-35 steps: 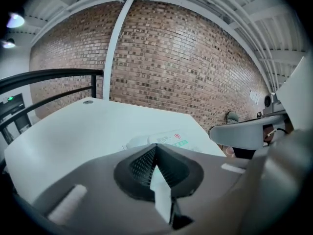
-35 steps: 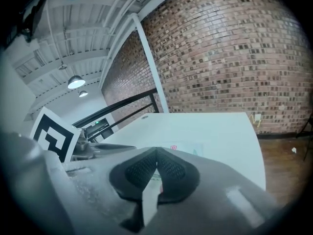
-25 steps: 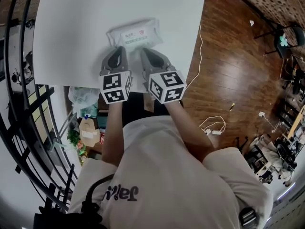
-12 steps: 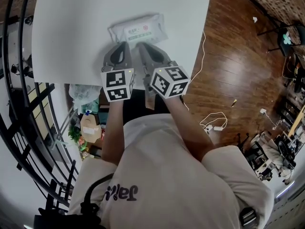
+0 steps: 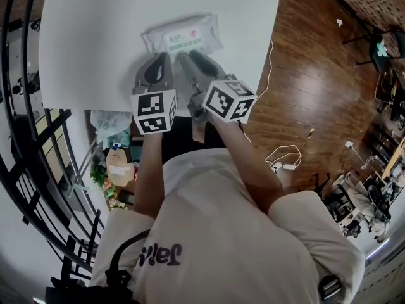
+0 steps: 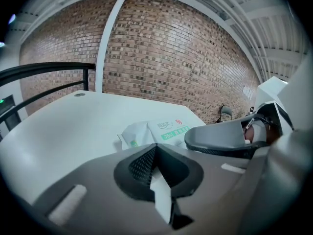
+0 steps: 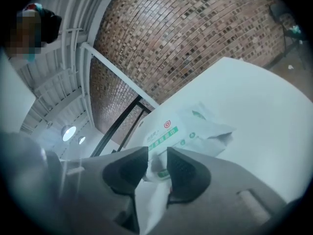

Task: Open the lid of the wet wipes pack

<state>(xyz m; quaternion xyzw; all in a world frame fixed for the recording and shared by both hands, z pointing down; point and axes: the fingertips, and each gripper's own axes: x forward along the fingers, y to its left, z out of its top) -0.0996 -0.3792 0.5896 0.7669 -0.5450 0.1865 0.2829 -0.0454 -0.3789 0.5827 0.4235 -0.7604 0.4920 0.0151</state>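
The wet wipes pack (image 5: 183, 35), white with a green and red label, lies flat on the white table (image 5: 95, 43). Both grippers sit at its near edge. My left gripper (image 5: 161, 61) is at the pack's near left corner, its jaws closed tip to tip with nothing between them; in the left gripper view (image 6: 155, 148) the pack (image 6: 161, 130) lies just beyond. My right gripper (image 5: 187, 58) is rolled to one side. Its jaws (image 7: 157, 163) have just been opening and stand a little apart, with the near edge of the pack (image 7: 181, 129) showing in the gap.
The table's near edge runs just under the grippers. A black railing (image 5: 25, 138) stands on the left. Bags and boxes (image 5: 117, 163) sit below the table. A white cable (image 5: 281, 163) lies on the wooden floor at the right.
My right gripper has rolled, dipped slightly toward the pack's near edge, and its jaws have parted. The left gripper and the pack have stayed put.
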